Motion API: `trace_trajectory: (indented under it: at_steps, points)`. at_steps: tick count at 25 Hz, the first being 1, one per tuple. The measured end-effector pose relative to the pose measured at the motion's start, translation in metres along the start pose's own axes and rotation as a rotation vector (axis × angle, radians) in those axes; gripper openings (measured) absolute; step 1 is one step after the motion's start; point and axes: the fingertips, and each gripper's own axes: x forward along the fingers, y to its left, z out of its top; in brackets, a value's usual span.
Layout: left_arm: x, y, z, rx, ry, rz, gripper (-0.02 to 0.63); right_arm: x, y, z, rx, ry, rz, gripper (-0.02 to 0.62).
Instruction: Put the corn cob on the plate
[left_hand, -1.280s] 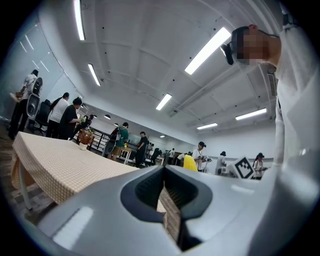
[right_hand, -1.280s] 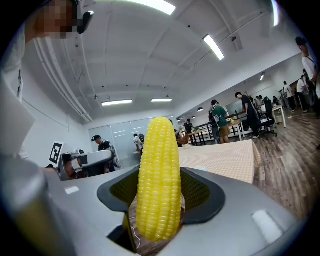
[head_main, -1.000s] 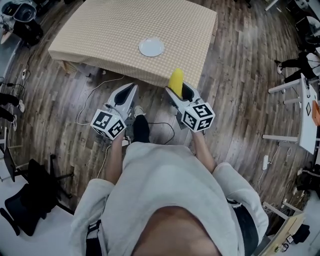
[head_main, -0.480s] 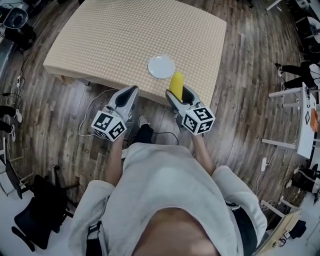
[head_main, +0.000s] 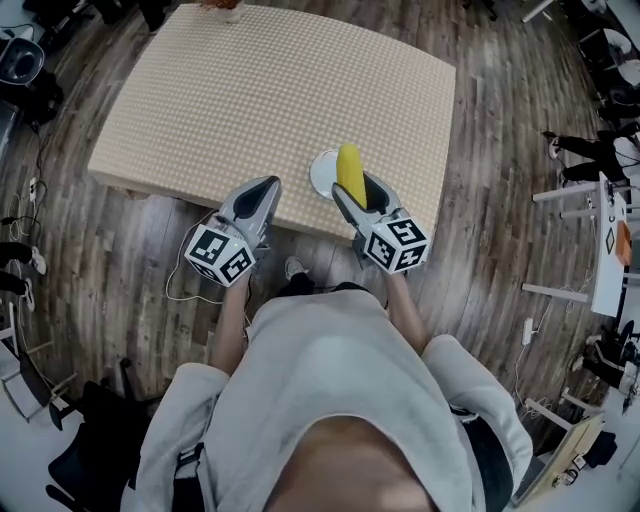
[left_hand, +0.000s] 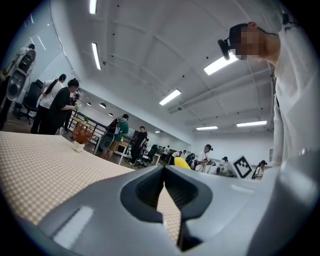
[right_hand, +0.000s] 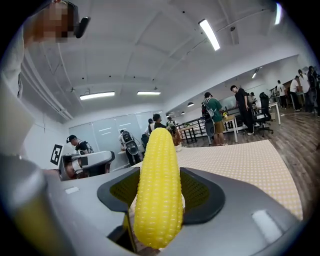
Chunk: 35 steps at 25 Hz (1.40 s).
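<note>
Right gripper (head_main: 352, 192) clamps corn cob (head_main: 349, 168) low, over plate (head_main: 321, 176) at desk (head_main: 250, 90) near edge; cob likely stiff, light; left gripper (head_main: 263, 192) closed, empty.

Plate (head_main: 321, 178) half hidden behind corn cob (head_main: 349, 167)

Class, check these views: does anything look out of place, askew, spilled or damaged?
Nothing stands out. The corn cob is gripped whole in the right tongs, overlapping the plate in the head view; the left tongs are shut and empty.
</note>
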Motion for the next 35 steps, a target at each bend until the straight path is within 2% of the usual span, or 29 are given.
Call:
trace_trajectory:
  at_steps: [9,15,27,35]
  points:
    - [0.007,0.019,0.0,-0.011,0.027,0.017,0.009,0.023,-0.011,0.005,0.05,-0.023,0.001,0.25]
    - [0.034,0.009,0.0,0.008,0.038,0.034,0.009,0.021,-0.038,0.009,0.113,-0.046,0.027,0.25]
    - [0.078,-0.013,0.01,0.042,0.022,0.061,0.009,0.015,-0.08,0.038,0.103,-0.071,0.074,0.25]
    - [0.088,-0.018,-0.002,0.016,0.035,0.085,0.009,0.011,-0.099,0.029,0.111,-0.042,0.08,0.25]
